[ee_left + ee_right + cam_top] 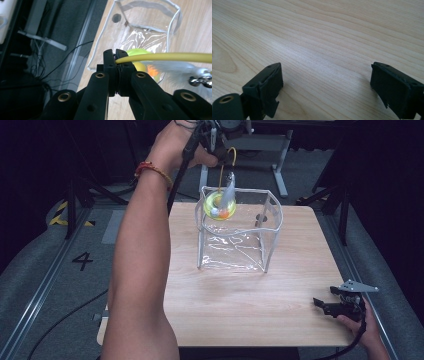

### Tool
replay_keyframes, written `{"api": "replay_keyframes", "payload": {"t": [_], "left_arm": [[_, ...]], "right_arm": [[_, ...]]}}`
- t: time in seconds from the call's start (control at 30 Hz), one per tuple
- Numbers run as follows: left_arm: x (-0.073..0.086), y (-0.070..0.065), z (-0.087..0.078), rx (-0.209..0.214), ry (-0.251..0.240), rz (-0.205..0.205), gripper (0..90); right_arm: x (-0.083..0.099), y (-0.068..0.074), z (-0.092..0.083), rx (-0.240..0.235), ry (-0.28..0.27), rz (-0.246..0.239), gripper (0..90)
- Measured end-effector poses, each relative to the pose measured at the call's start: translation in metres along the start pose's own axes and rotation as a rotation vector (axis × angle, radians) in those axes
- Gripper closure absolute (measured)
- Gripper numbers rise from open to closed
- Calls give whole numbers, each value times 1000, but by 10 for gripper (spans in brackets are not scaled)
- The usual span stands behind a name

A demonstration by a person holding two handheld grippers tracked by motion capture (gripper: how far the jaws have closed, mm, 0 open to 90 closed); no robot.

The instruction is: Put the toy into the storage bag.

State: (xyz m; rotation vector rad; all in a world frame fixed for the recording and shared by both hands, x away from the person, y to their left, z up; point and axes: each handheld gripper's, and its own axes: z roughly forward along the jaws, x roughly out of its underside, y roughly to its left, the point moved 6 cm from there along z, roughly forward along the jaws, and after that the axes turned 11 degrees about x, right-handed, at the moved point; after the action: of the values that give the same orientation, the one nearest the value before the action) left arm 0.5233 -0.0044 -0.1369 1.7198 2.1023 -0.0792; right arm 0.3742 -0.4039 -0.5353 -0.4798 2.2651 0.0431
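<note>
Currently the left gripper (118, 58) is raised over the far left corner of the table (240, 305), its jaws clenched on a thin yellow wand (165, 57). From the gripper view the wand runs out sideways from between the pads toward the right edge of the frame. In the high view the wand (226, 165) curves at the top and drops straight down from the gripper (212, 142).

Hanging at the wand's lower end is a cat teaser toy (220, 206): a lime-green ring with an orange ball and a paler one inside it (possibly beads; too small to tell), plus a grey-white feather (229, 190) standing above it. The toy sits at the top opening of a clear plastic bag (235, 240) with white trim, near its far left corner; whether it touches the rim I cannot tell. The bag stands upright and open on the far half of the table.

The right gripper (332, 302) rests low at the near right corner of the table, well apart from the bag. Its jaws (324, 82) are spread wide over bare wood, nothing between them.
</note>
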Motion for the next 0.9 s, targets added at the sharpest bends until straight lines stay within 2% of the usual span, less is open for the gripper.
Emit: {"api": "replay_keyframes", "payload": {"t": [0.2,0.4,0.43,0.47,0.57,0.67,0.9], "left_arm": [[-10,-1,22,39,5,23,880],[-9,-5,44,82,20,33,879],[-6,-5,53,93,32,30,879],[-4,-4,57,85,35,23,879],[3,-6,69,111,31,19,880],[13,-6,82,131,75,10,880],[31,-9,102,162,76,-7,880]], "right_arm": [[0,0,0,2,-1,-2,116],[0,0,0,0,-1,-1,116],[0,0,0,0,-1,-1,116],[0,0,0,1,0,0,116],[0,0,0,1,0,1,116],[0,0,0,0,1,1,116],[0,0,0,1,-1,-1,121]]}}
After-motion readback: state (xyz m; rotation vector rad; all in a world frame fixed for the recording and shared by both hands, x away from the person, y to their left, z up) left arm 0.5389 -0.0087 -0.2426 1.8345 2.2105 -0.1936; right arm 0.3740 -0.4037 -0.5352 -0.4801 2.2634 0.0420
